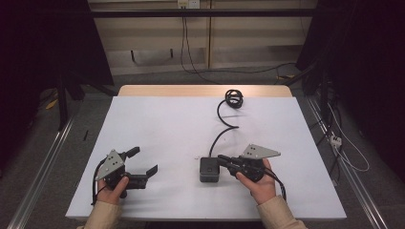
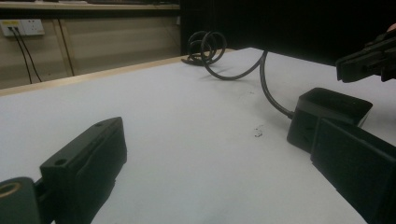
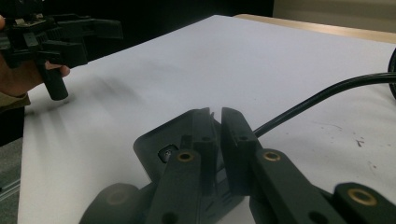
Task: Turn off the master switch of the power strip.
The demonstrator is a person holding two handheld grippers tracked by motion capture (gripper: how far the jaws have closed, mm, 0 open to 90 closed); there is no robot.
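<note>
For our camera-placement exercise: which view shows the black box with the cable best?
The high view: the whole black box lies on the white table, its cable running to a coil. The left gripper view shows its near side. In the right gripper view, jaws hide most of it.

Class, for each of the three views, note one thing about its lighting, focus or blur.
High view: white table evenly lit, surroundings nearly black. Left gripper view: near fingers soft and out of focus, coiled cable sharper. Right gripper view: close fingers dim, the black box under them in shadow, a blurred streak on the table beside the left gripper.
</note>
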